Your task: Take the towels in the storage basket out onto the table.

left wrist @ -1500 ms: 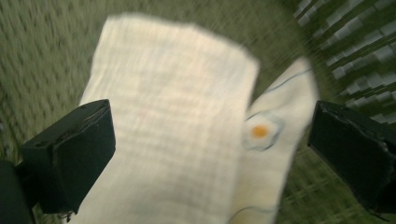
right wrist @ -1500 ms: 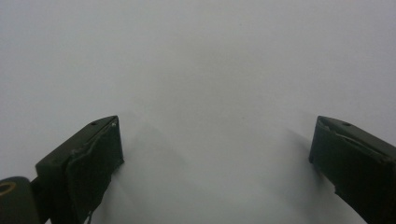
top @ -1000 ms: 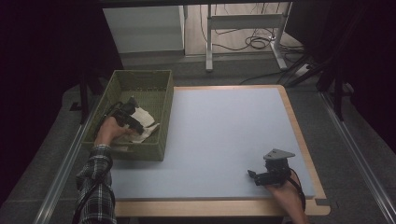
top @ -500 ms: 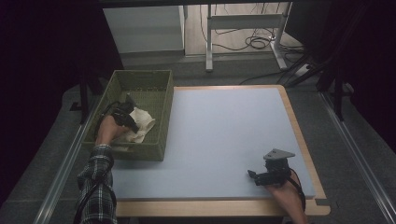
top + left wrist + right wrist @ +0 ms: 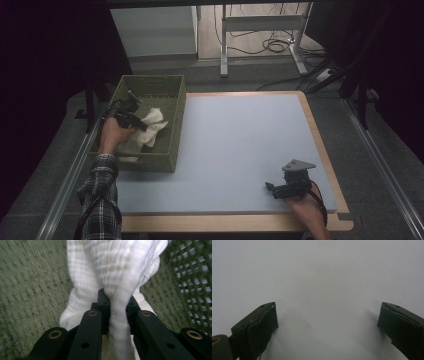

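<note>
White, crinkled cloth (image 5: 117, 267) is clamped between the jaws of the left gripper (image 5: 117, 303), which have just been closing; in the left gripper view a gathered fold of the fabric is seen pinched between the two black pads, with the rest of the cloth bunched beyond them. The cloth is found inside the olive-green woven plastic basket (image 5: 170, 150), which stands on the far left part of the pale blue worktop (image 5: 240, 145), its near right corner resting on the blue surface. In the high view the left gripper (image 5: 134, 116) is seen over the middle of the basket, held by a hand from which a plaid sleeve (image 5: 100, 200) runs to the near edge, and the white cloth (image 5: 150, 127) is seen hanging just to the right of it, close to the right wall of the basket, with a further part of it lying lower toward the near wall. The green mesh wall of the basket (image 5: 190, 285) is seen behind the cloth in the left gripper view. The right gripper (image 5: 272, 189) is held low at the near right part of the worktop, well apart from the basket, pointing left. In the right gripper view its jaws are seen standing wide apart, with nothing between them but the bare pale surface (image 5: 324, 277).
</note>
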